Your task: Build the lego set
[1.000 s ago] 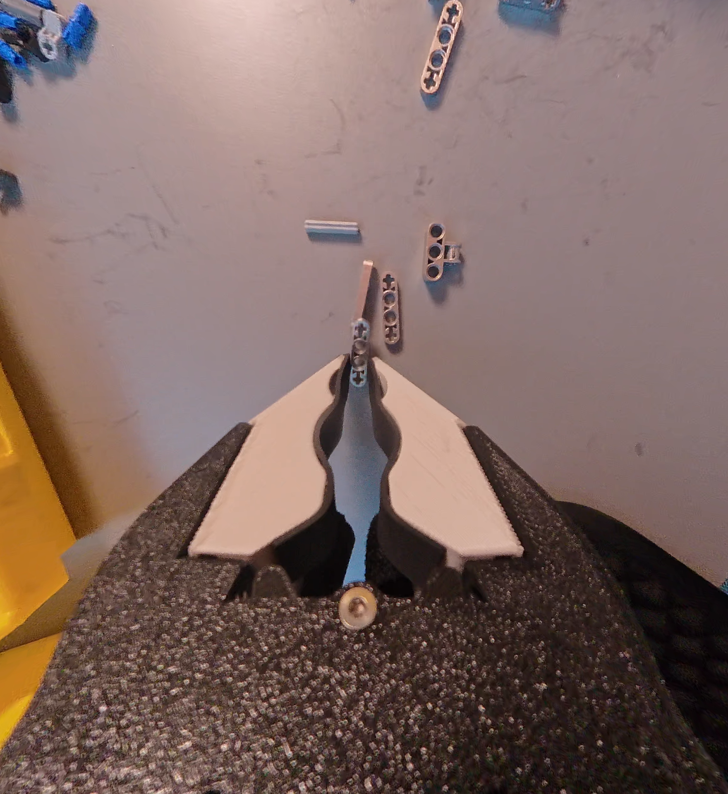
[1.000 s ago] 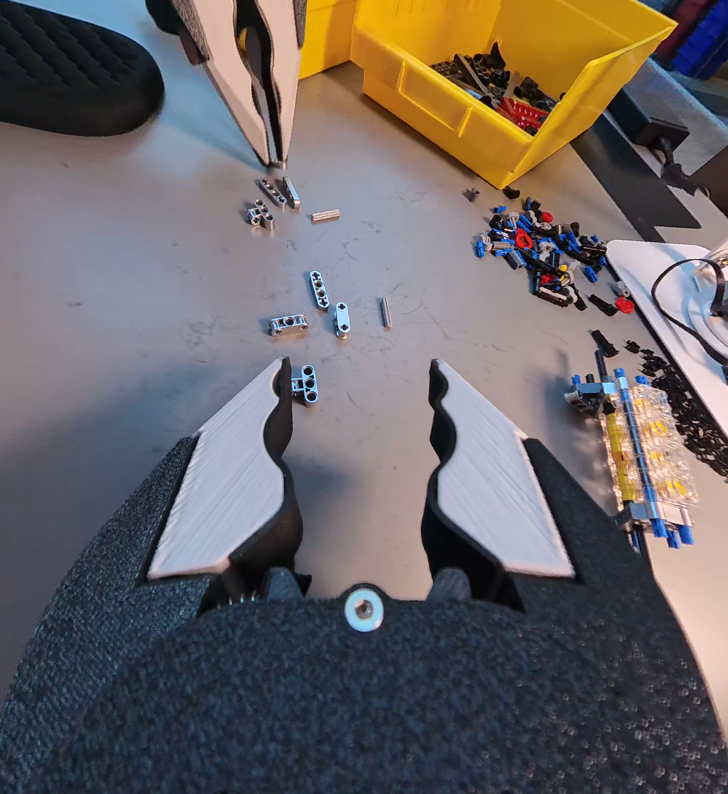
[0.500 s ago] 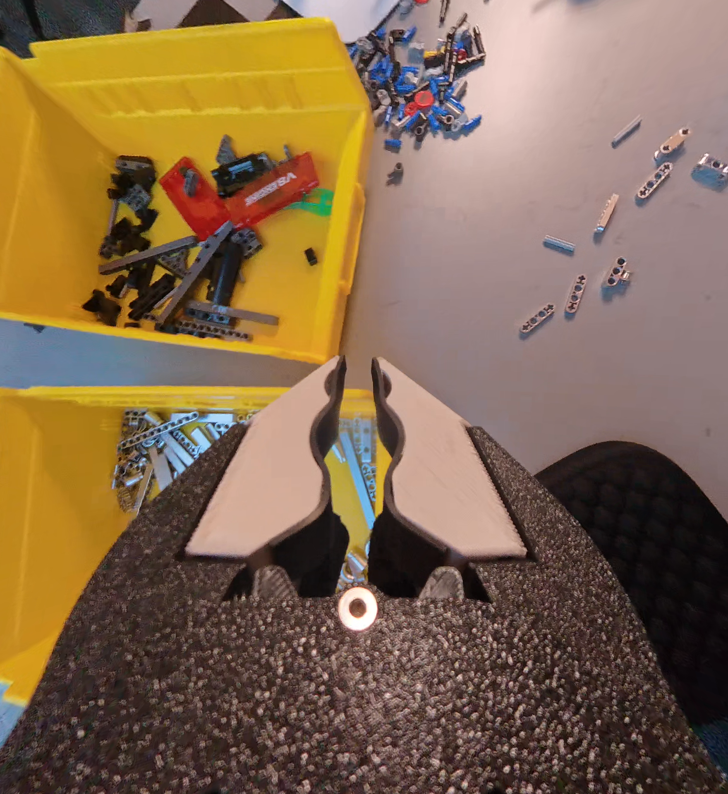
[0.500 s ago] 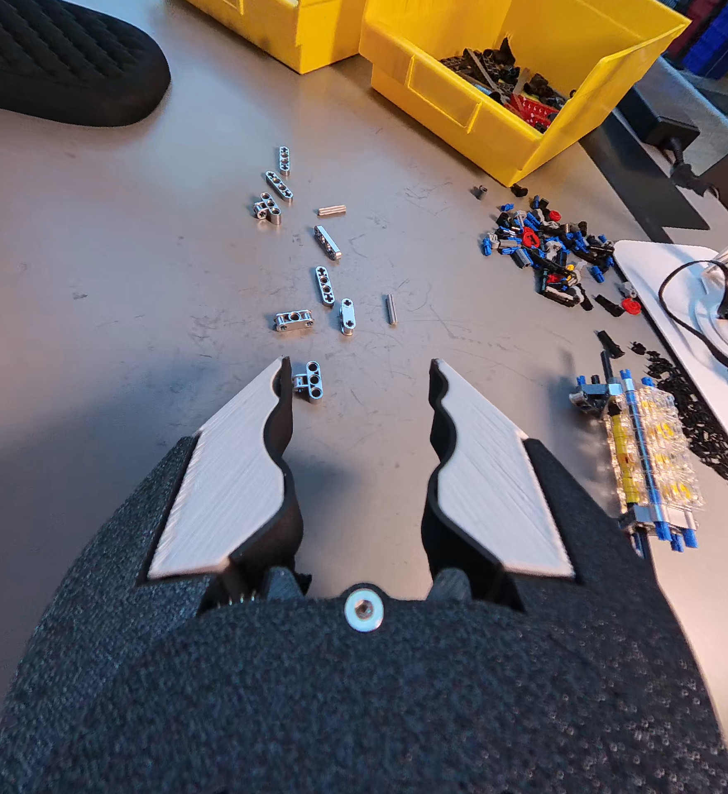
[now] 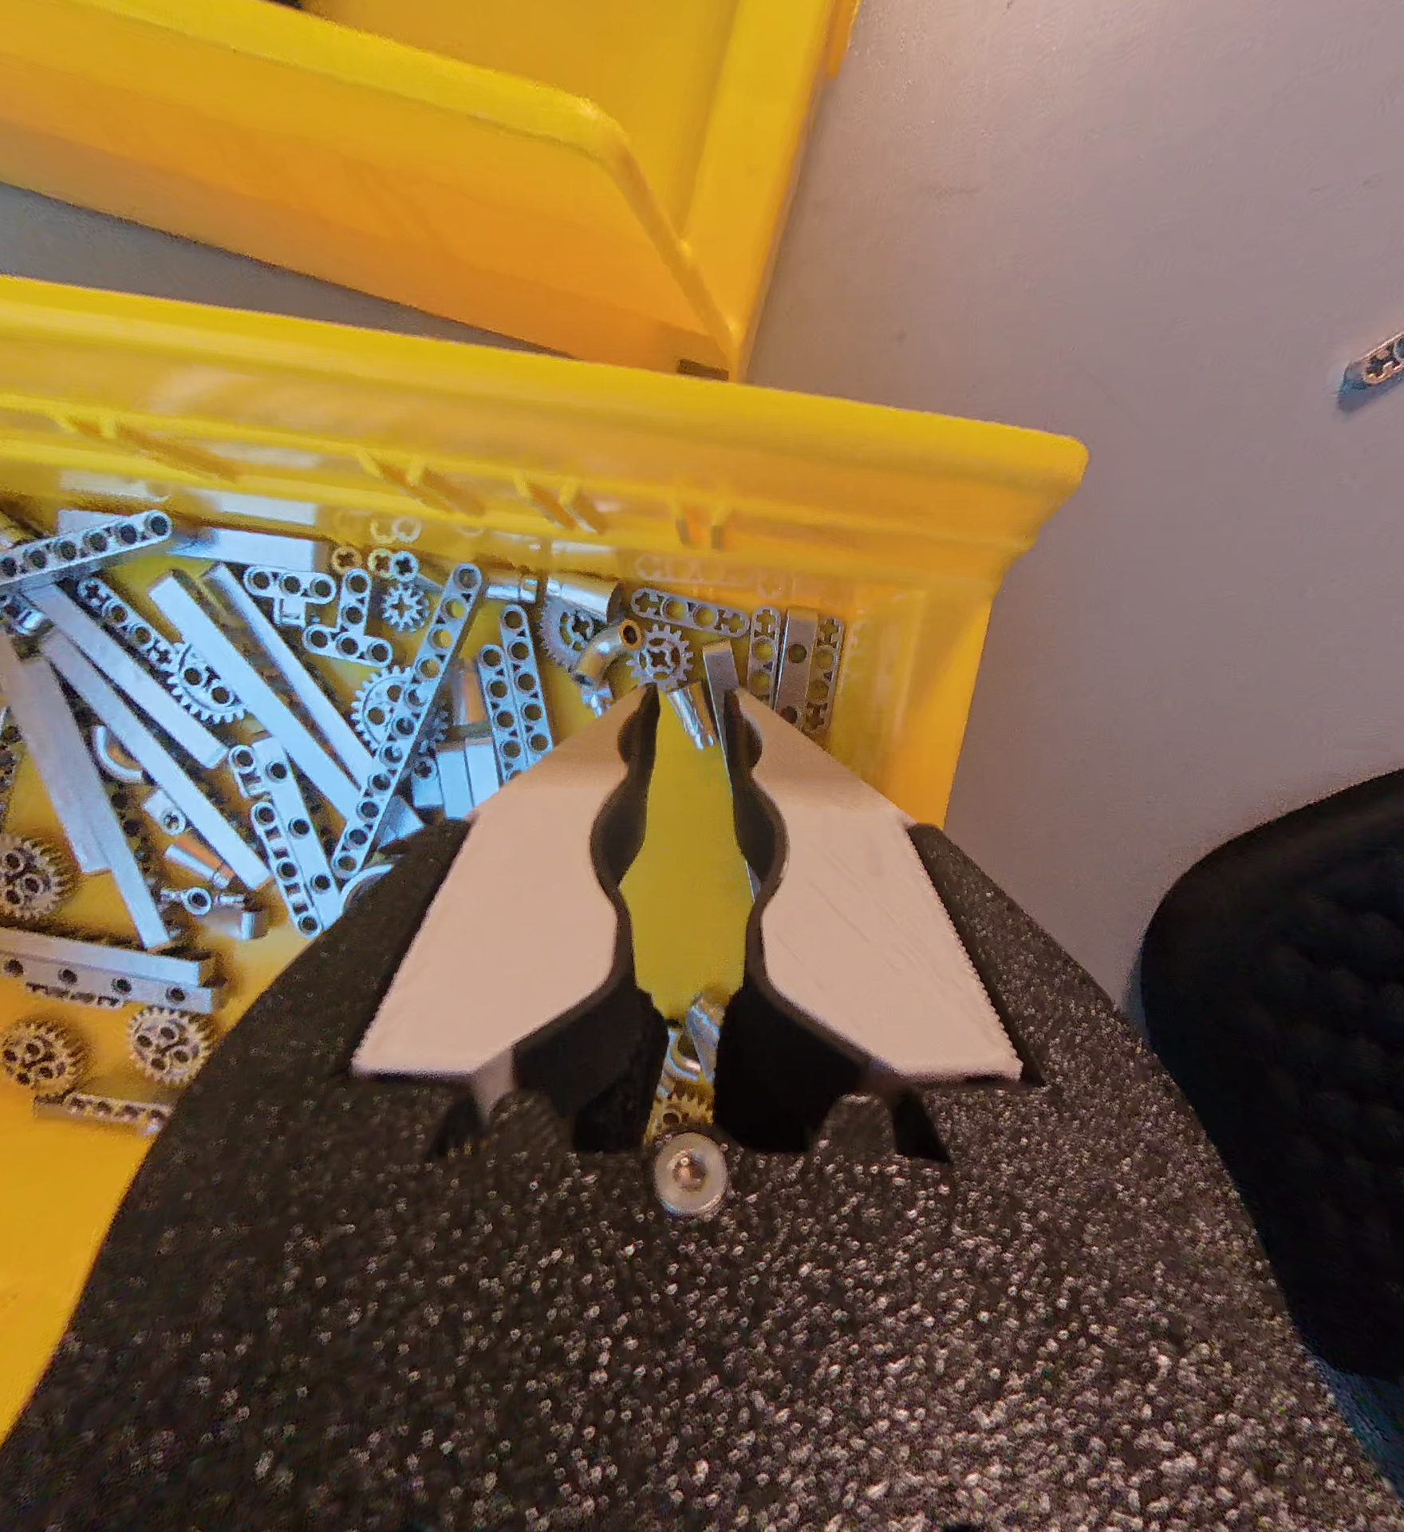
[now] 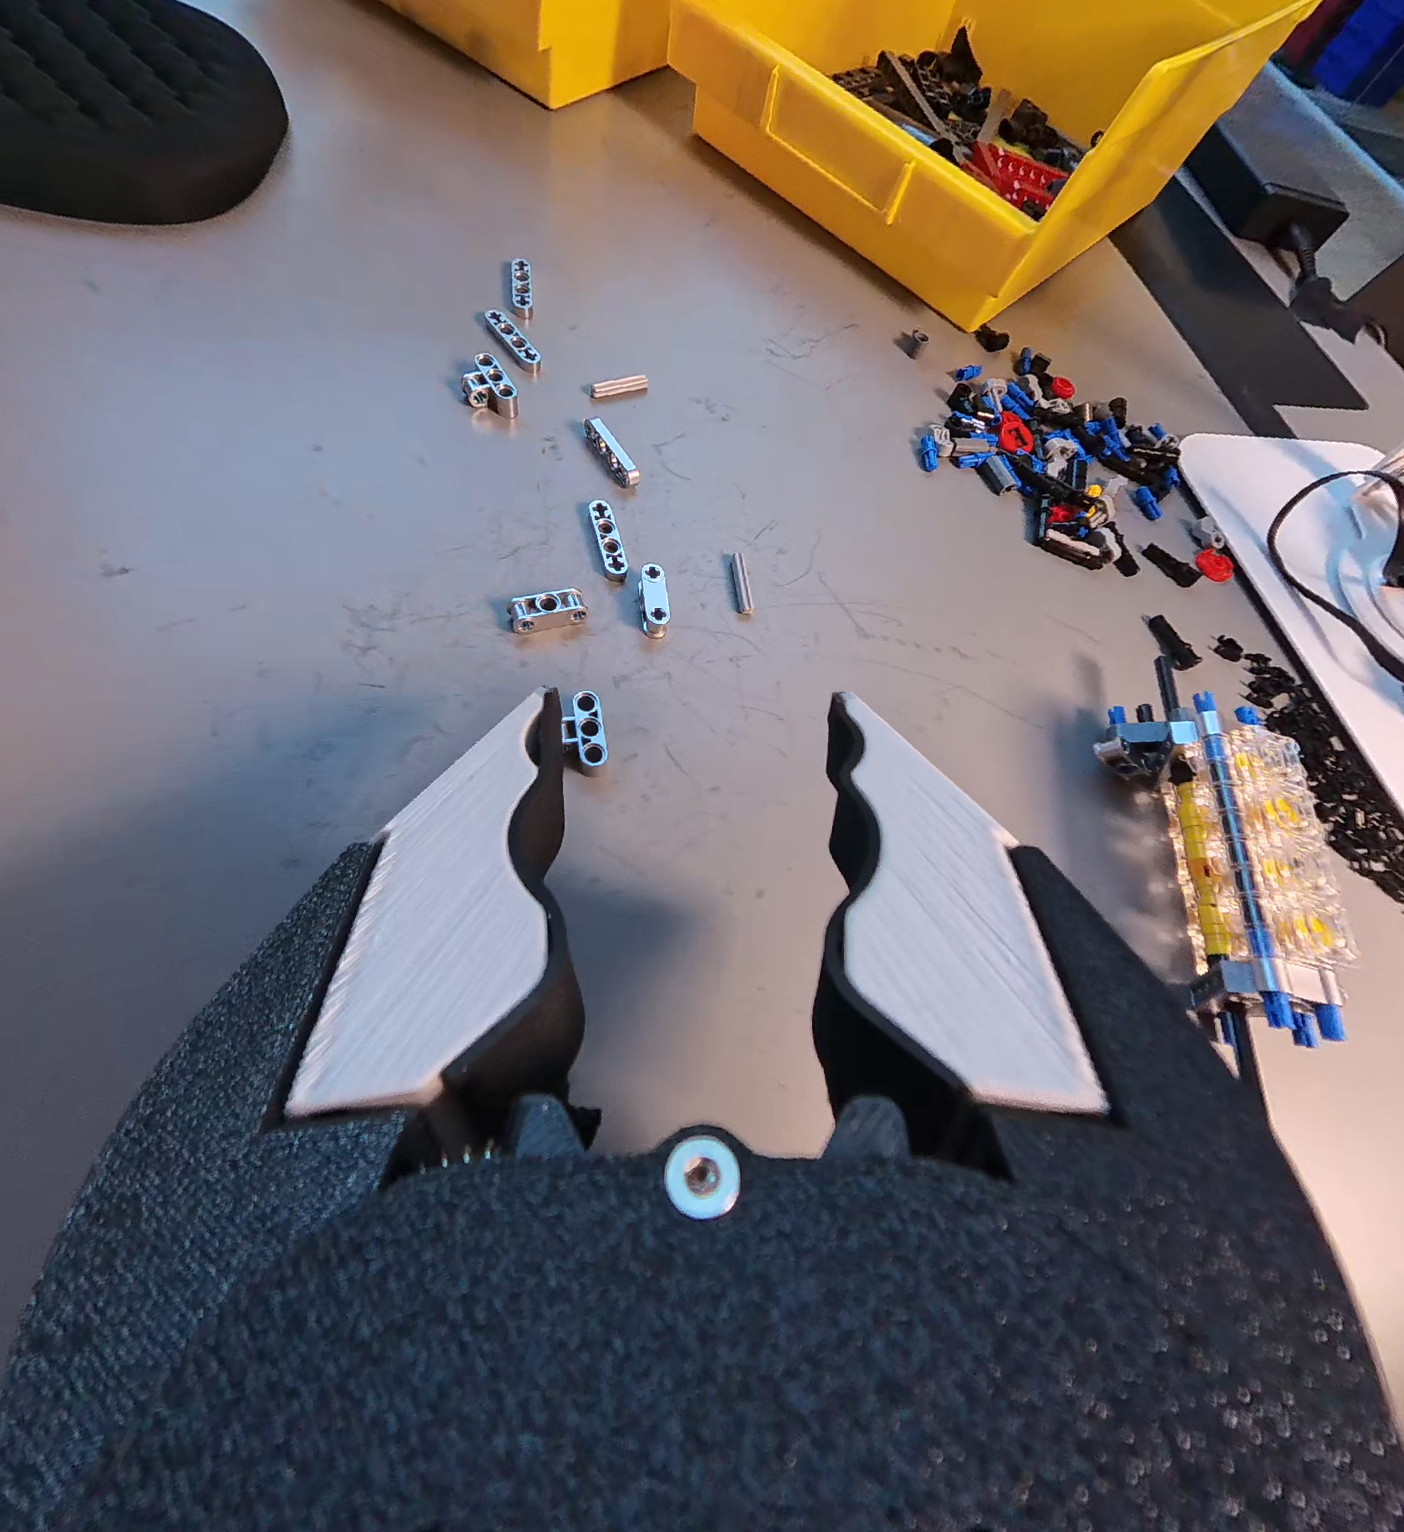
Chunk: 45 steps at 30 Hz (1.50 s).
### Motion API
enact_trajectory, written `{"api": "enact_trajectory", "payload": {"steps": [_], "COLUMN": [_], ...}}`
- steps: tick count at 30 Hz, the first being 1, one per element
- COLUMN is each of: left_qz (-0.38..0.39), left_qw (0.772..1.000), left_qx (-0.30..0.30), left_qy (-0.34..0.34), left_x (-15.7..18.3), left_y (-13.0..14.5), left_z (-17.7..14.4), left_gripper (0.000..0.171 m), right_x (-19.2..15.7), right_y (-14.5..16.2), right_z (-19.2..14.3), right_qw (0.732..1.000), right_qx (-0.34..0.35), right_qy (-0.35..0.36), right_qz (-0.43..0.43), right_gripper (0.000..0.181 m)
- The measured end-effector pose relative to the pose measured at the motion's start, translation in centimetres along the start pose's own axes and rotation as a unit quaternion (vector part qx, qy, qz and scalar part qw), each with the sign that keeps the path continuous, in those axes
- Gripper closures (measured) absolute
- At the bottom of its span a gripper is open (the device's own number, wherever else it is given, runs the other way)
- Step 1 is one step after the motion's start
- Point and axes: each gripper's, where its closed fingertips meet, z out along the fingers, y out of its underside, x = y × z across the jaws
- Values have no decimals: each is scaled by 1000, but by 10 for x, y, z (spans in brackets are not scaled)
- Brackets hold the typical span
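Left gripper low over yellow bin of grey beams and gears, jaws narrowly apart, nothing clamped. Right gripper wide apart, empty, hovers above surface; small grey connector just beside left fingertip.

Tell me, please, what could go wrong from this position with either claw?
1. The left claw is low over the yellow bin, close to its wall; a sideways move could bump the wall or snag the piled grey parts.
2. The open right claw has one fingertip beside a small grey connector; drifting could knock it away.
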Motion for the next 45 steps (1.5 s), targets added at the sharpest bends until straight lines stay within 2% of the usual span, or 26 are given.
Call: {"api": "enact_trajectory", "payload": {"steps": [7,12,26,33,40,45], "left_qz": [28,32,21,-1,-5,-10], "left_qw": [999,999,999,999,996,996], "left_qx": [23,18,-46,-52,-92,-89], "left_qy": [14,31,15,1,12,22], "left_x": [4,4,-16,-23,-18,-17], "left_y": [-15,-14,34,33,41,37], "left_z": [20,25,5,-6,3,5], "left_gripper": [152,150,150,150,154,153], "right_x": [5,7,6,6,5,6], "right_y": [2,4,6,5,5,6], "right_z": [2,3,6,5,4,3], "right_qw": [1000,1000,1000,1000,1000,1000], "right_qx": [-7,-14,-22,-19,-17,-17], "right_qy": [7,12,11,12,11,12], "right_qz": [10,12,9,6,5,7], "right_gripper": [119,119,119,119,119,119]}}
